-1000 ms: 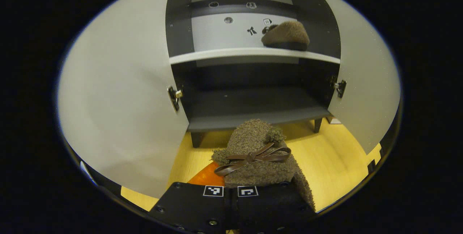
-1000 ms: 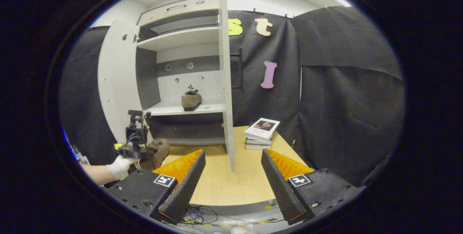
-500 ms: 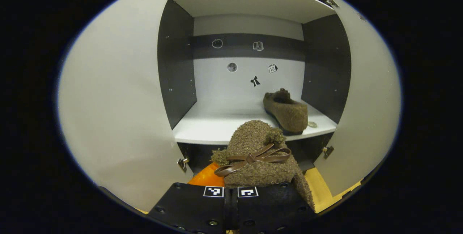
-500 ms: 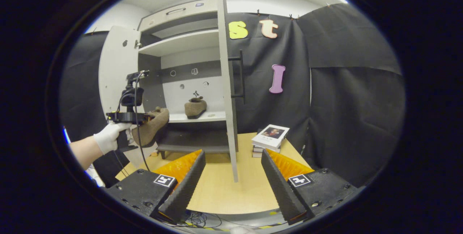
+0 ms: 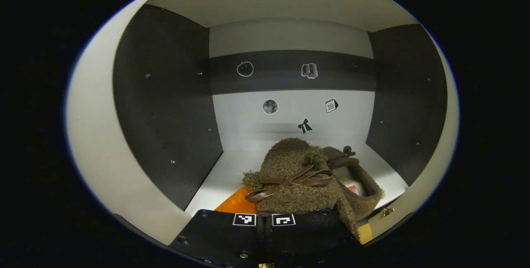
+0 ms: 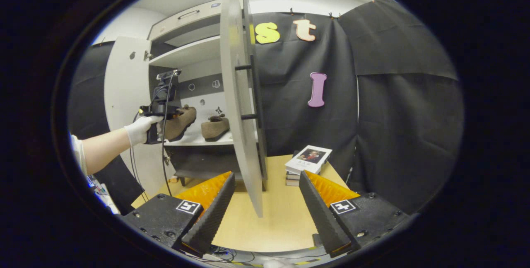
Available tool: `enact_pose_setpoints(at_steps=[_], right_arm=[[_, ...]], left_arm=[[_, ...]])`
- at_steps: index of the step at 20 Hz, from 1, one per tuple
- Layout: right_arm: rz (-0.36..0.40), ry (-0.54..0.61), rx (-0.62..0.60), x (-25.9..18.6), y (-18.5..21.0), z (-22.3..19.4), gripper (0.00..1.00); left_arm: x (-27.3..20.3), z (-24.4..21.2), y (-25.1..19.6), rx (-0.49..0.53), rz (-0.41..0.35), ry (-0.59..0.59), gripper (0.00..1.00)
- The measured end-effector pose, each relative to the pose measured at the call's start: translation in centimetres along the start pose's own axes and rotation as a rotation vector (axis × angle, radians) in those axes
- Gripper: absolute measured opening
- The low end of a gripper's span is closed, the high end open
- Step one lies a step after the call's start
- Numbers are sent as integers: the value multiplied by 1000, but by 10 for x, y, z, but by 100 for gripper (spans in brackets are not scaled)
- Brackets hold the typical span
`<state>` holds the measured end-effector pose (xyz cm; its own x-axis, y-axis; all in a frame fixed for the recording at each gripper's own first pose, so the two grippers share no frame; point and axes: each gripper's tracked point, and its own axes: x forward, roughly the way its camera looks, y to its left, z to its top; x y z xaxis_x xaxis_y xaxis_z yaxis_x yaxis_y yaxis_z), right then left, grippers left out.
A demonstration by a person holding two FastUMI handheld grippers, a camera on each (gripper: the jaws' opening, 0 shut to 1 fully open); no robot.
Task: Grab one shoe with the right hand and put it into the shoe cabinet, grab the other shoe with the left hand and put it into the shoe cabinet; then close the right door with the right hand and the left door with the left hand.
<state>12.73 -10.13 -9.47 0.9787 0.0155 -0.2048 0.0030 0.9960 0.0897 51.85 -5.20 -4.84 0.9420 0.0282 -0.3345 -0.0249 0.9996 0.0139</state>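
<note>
Fuzzy brown shoes numbered two — one [image 6: 215, 126] lay on the cabinet shelf [image 6: 194, 138], the other [image 5: 296, 181], toe pointing inward, was pinched by the left gripper [image 5: 265, 222]; the right gripper [image 6: 265, 201] gaped.

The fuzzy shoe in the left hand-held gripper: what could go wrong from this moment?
1. The held fuzzy shoe hangs close beside the shoe already on the white shelf; setting it down may push that first shoe aside.
2. If released too near the shelf's front edge, it could tip out.
3. The right door stands open near the idle right hand-held gripper, which might bump it.
</note>
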Motion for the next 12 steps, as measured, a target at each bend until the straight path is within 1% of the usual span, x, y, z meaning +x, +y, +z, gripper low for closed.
enact_pose_setpoints(at_steps=[1, 4, 6, 9, 12], right_arm=[[-7, 6, 1, 1, -5, -1, 99], [-35, 19, -2, 3, -15, -2, 99], [-53, 24, -12, 4, -20, -2, 99], [-69, 36, -18, 5, -22, -3, 99], [-64, 48, -15, 8, -17, -4, 99]], left_arm=[[15, 1, 1, 0, 6, 4, 0], [52, 0, 10, 33, 34, 26, 0], [74, -11, 11, 42, 37, 54, 0], [89, -29, 7, 57, 28, 108, 0], [99, -45, 5, 79, 31, 163, 0]])
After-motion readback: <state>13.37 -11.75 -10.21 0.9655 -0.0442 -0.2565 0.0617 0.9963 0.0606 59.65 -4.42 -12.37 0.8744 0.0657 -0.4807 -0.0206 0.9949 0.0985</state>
